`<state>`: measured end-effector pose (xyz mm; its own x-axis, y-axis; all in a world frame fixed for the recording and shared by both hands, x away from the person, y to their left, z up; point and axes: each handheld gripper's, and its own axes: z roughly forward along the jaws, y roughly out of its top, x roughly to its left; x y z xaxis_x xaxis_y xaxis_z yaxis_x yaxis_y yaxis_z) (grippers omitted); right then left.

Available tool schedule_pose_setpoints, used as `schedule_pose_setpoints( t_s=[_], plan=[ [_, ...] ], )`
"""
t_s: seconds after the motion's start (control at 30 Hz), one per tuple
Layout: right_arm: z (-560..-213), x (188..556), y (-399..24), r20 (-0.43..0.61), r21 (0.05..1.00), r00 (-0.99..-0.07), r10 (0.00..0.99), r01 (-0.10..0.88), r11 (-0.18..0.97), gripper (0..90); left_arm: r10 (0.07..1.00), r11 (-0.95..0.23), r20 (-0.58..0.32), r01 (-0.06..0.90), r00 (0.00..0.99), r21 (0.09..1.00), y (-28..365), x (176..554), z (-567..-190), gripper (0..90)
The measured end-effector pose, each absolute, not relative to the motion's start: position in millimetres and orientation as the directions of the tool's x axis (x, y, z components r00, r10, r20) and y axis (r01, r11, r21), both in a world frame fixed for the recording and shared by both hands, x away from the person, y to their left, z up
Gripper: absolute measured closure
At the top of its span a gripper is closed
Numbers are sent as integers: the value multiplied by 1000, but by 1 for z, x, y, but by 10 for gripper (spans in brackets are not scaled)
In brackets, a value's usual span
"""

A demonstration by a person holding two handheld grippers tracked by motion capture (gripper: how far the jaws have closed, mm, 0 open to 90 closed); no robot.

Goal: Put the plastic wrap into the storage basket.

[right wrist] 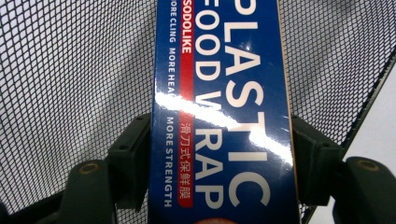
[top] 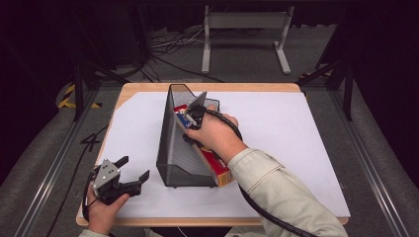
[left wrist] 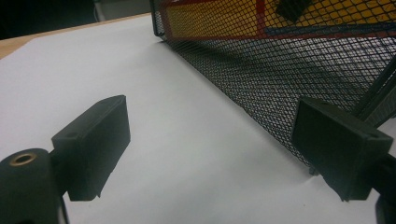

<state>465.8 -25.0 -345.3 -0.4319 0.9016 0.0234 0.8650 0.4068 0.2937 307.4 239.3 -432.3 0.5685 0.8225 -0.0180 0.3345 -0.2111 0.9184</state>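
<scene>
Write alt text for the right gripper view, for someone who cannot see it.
A long blue box of plastic food wrap is clamped between the right gripper's two black jaws, one on each long side. Behind the box is the black mesh holder.

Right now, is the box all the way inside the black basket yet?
Partly. The right gripper is shut on the plastic wrap box, which lies inside the mesh holder with one end sticking out. Letting go is left. The left gripper waits open on the table.
</scene>
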Motion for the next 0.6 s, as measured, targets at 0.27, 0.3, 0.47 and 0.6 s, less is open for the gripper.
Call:
schedule_pose_setpoints(
  t_s=[0.27,0.3,0.47,0.6],
  plan=[
    [-342,465,-34,13,314,-420,907,864,395,297,823,-213,-18,339,567,916,239,308,-433,126],
    [-342,465,-35,17,314,-415,909,866,390,296,823,-213,-18,338,568,917,239,308,-433,126],
    [-335,464,-39,40,330,-413,910,865,378,296,824,-212,-19,340,567,916,239,308,-433,126],
    [-326,462,-42,48,359,-423,905,852,380,296,824,-212,-20,340,567,916,239,308,-433,126]
  ],
)
